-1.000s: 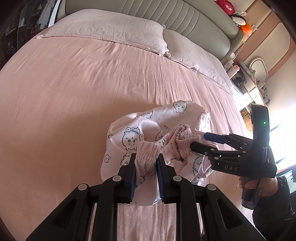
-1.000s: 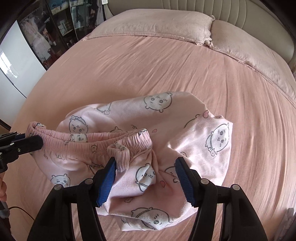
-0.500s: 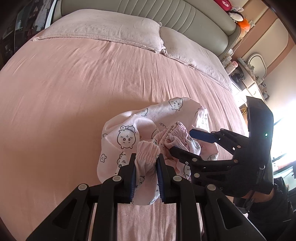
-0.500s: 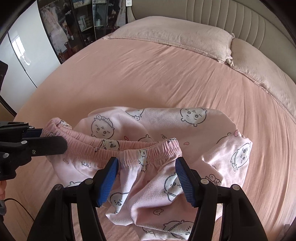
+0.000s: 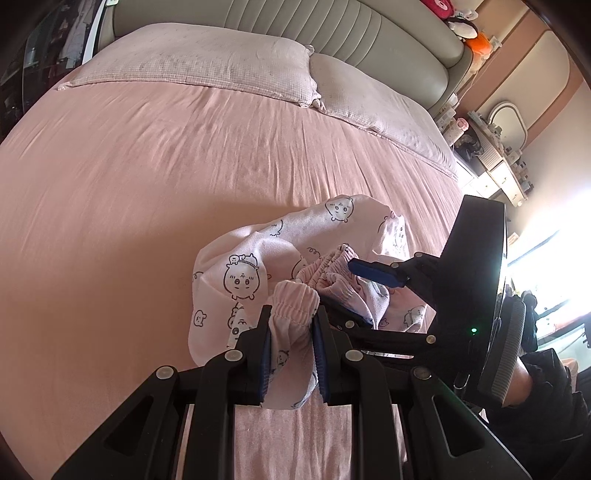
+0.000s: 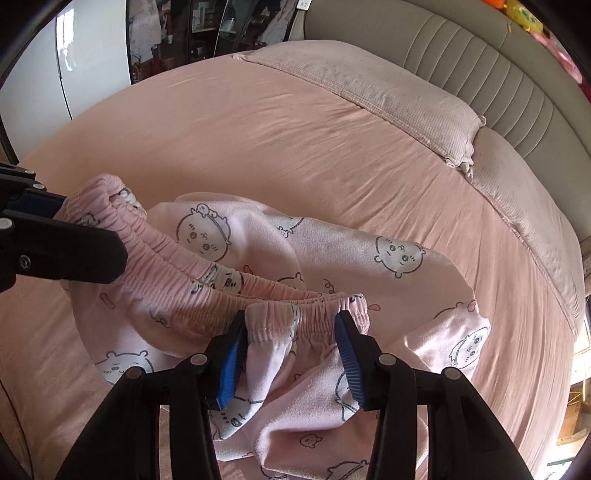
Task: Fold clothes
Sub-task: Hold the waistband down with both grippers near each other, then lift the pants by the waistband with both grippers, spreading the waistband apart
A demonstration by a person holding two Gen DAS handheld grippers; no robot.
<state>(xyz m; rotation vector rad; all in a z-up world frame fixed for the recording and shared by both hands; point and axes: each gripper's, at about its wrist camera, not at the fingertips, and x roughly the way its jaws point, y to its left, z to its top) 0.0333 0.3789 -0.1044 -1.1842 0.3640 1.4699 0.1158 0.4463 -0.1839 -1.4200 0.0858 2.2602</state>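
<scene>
Pink bed (image 5: 147,177), grey padded headboard (image 5: 295,33), bright window (image 5: 554,236) at right.

A home bedroom. A wide bed (image 5: 147,177) in a pink sheet fills both views, with 2 pale pillows (image 5: 207,62) along its far edge against a padded grey headboard (image 5: 332,26). Beyond its far right corner stand plush toys (image 5: 469,26) and a cluttered dresser (image 5: 491,162).
</scene>
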